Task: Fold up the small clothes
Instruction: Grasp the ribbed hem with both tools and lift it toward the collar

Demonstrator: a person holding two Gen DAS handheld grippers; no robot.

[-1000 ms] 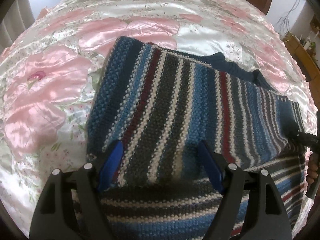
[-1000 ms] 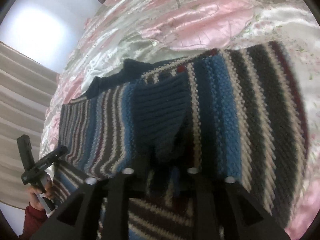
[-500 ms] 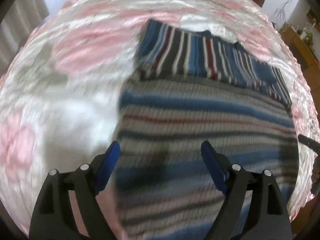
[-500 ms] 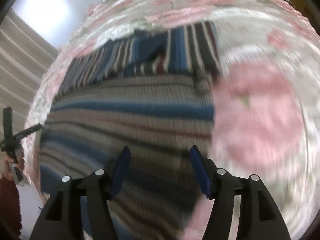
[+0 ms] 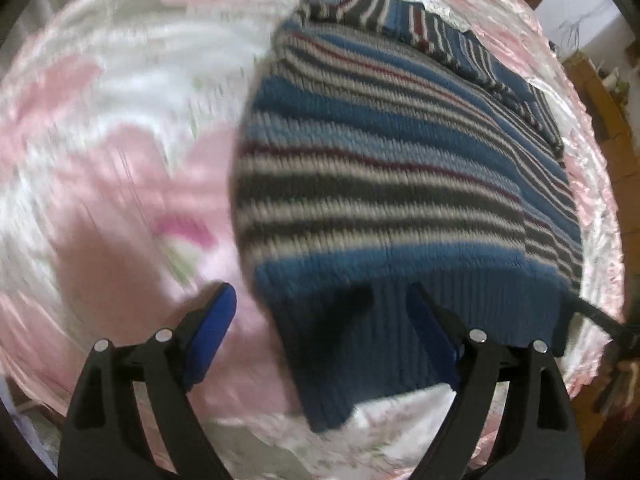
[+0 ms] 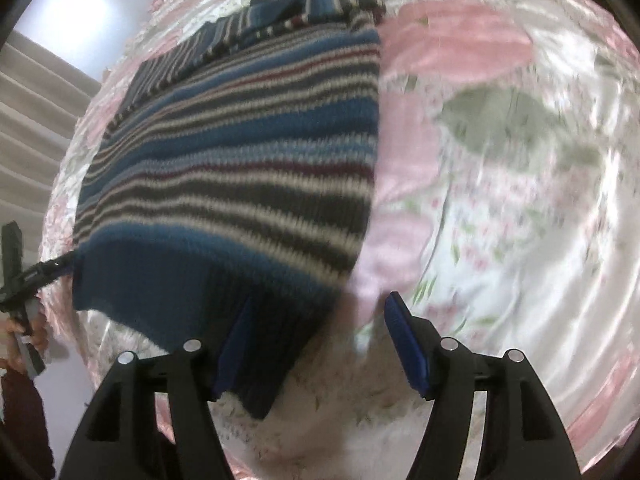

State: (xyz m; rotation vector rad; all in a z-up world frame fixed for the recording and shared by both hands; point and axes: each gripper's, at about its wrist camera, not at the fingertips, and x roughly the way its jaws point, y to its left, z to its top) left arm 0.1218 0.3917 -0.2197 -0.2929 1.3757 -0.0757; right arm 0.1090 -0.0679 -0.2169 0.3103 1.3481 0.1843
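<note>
- My left gripper [image 5: 320,320] is spread wide, holding nothing.
- My right gripper [image 6: 316,328] also gapes empty.
- The striped knit sweater [image 5: 384,184] lies just ahead of both on the floral bedspread [image 5: 120,140], hem nearest.

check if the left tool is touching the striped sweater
Cannot tell. In the left wrist view the left tool is open over the striped sweater's blue hem, but motion blur hides any contact or gap.
</note>
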